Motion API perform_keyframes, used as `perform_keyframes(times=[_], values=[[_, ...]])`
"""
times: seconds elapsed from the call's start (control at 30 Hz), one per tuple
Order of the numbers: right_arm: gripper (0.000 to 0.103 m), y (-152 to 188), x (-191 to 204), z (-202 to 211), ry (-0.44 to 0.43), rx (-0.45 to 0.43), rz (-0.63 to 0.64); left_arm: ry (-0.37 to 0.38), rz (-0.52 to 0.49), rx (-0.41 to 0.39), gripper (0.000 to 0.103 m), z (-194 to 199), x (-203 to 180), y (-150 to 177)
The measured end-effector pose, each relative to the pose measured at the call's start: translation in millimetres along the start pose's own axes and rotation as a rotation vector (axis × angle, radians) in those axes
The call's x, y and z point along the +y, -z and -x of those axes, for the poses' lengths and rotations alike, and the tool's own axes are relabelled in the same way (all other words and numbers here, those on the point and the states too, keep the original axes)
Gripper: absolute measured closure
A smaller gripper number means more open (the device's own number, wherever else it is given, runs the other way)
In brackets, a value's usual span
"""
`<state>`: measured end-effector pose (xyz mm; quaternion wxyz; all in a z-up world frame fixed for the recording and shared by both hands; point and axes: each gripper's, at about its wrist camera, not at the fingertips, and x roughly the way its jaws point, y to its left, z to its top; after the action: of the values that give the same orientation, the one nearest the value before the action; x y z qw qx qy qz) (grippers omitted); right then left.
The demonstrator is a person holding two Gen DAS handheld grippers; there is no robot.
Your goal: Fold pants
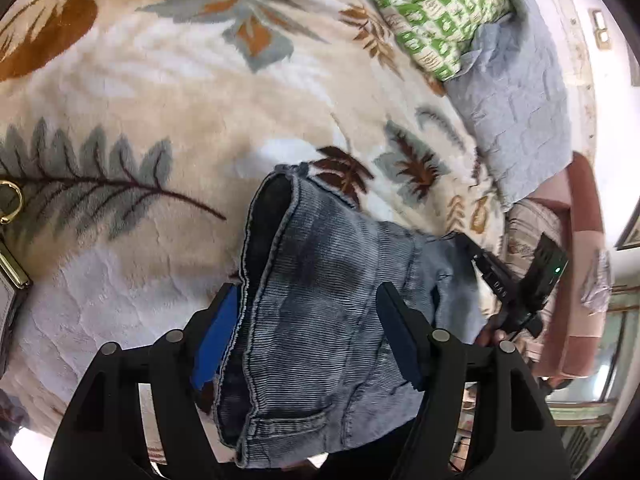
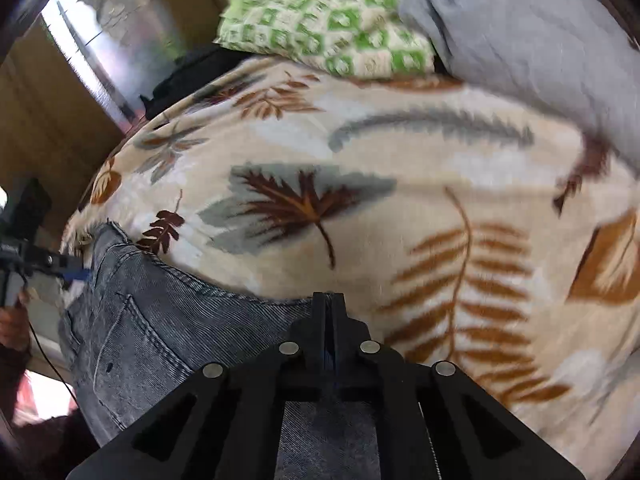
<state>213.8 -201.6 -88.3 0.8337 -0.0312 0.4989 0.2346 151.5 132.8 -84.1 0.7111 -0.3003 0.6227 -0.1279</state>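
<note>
Grey washed jeans (image 1: 328,280) lie bunched on a cream leaf-patterned blanket (image 1: 160,80). My left gripper (image 1: 308,292) points down over them, jaws wide, with the folded denim filling the gap between the blue-padded finger and the other one; I see no squeeze on the cloth. In the right wrist view the jeans (image 2: 160,320), back pocket up, spread left of my right gripper (image 2: 328,300), whose fingers are pressed together on the waistband edge. The right gripper (image 1: 468,244) also shows at the jeans' right side in the left wrist view. The left gripper (image 2: 68,268) sits at the jeans' far left end.
A green-and-white patterned pillow (image 2: 340,20) and a pale grey quilt (image 2: 520,20) lie at the far side of the blanket (image 2: 400,160). A bag with brass fittings (image 1: 12,264) sits at the left edge. A pink chair (image 1: 580,260) stands beside the bed. A person's hand (image 2: 12,328) holds the left gripper.
</note>
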Motion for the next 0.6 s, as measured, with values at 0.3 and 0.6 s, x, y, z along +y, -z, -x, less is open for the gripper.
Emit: perform_keyframes(times=[0.3,0.6], values=[[0.103,4,-43,7,0.022,-0.049,-0.199,-0.184,-0.071,0.015,0.033,-4,-10,16],[0.067,122,-93,124,-0.119,-0.281,-0.512,-0.197,-0.311,-0.096,0.033,34,-98,48]])
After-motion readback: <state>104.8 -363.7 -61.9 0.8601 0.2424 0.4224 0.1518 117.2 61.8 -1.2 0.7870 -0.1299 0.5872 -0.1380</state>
